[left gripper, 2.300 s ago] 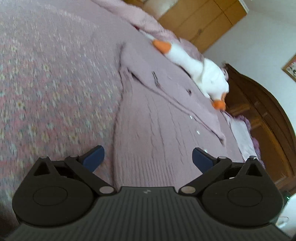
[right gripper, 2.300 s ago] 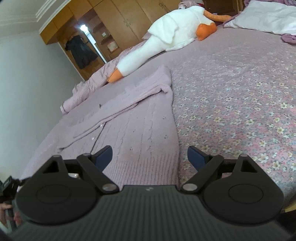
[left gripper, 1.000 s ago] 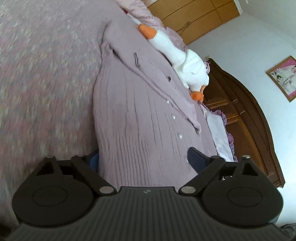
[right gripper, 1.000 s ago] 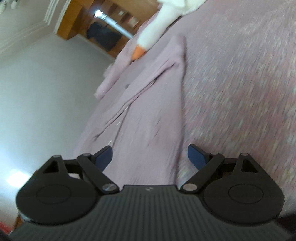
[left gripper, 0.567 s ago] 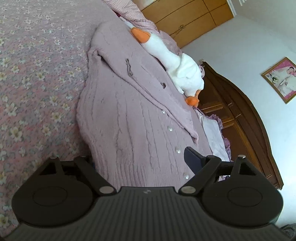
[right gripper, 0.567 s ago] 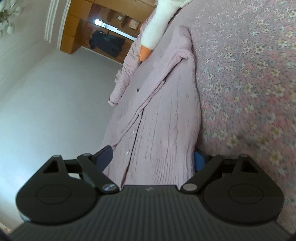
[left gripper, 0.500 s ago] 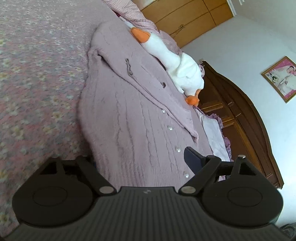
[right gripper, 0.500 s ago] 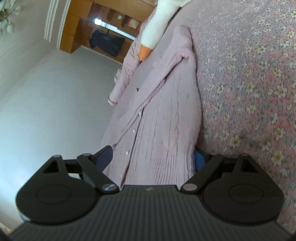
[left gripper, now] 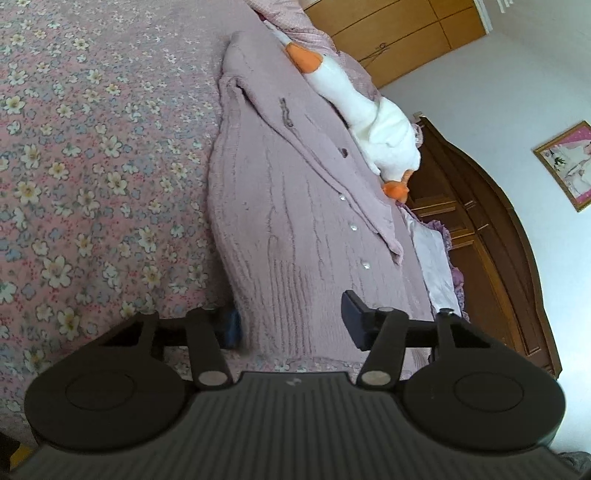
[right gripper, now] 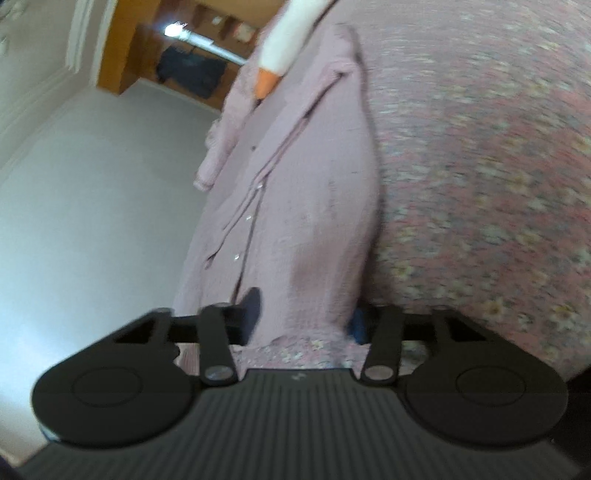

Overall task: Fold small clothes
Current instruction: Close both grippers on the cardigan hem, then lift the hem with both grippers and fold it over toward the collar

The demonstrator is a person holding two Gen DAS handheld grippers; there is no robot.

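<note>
From the left wrist we look across a floral bedspread, pink with small white and blue flowers, which fills the left of the view. Right of it lies the lilac cardigan, and past that a white plush goose with orange beak and feet stretches along the garment's far edge, touching it. A pale pillow sits by the dark wooden headboard. Honey-coloured wardrobes close the far end, and a framed picture hangs on the white wall.

Our left gripper has its jaws set around the cardigan's ribbed hem, one finger tucked under the lifted edge and the other above the knit; we cannot tell whether they have pinched it.

From the right wrist the view is blurred. A white wall fills the left, with the wardrobes and a dark garment hanging beyond. Our right gripper is clamped on the hem, the knit bunched between both fingers and raised off the bedspread.

The cardigan is cable-knit, buttoned with small pale buttons, lying lengthwise with one sleeve folded across its front.
</note>
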